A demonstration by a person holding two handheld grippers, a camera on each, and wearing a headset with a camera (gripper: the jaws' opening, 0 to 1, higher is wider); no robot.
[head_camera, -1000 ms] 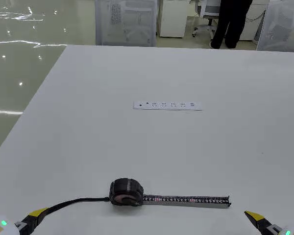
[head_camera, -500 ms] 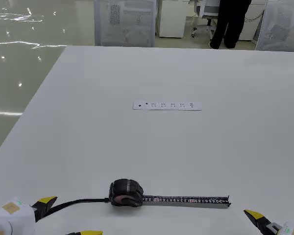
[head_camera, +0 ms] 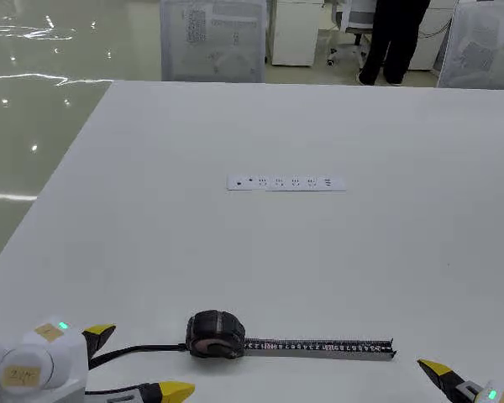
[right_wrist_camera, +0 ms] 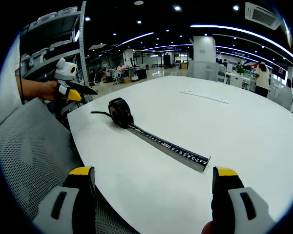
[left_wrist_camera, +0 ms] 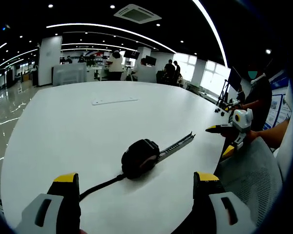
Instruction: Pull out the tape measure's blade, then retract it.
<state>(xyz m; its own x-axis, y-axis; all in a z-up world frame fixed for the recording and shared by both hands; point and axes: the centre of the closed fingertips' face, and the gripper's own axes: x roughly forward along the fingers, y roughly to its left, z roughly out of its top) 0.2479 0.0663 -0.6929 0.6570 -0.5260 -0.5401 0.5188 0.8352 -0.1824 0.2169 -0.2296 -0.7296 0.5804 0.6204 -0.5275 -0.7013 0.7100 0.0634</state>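
Note:
A black tape measure (head_camera: 215, 334) lies near the front edge of the white table (head_camera: 277, 243), its blade (head_camera: 319, 347) drawn out to the right and lying flat. A black strap (head_camera: 139, 351) trails left from the case. My left gripper (head_camera: 139, 363) is open just left of the case, yellow tips either side of the strap. In the left gripper view the tape measure (left_wrist_camera: 140, 158) sits ahead of the open left gripper (left_wrist_camera: 135, 180). My right gripper (right_wrist_camera: 154, 171) is open, short of the blade's end (right_wrist_camera: 201, 163); one of its tips (head_camera: 437, 369) shows at the bottom right of the head view.
A white power strip (head_camera: 286, 182) lies flat in the middle of the table. Beyond the far edge stand mesh chairs (head_camera: 212, 38) and a person in dark clothes (head_camera: 393, 38). A glossy floor (head_camera: 34, 101) runs along the left side.
My left gripper has come up and to the right toward the tape measure's strap, its jaws standing wide apart. The tape measure and right gripper have stayed put.

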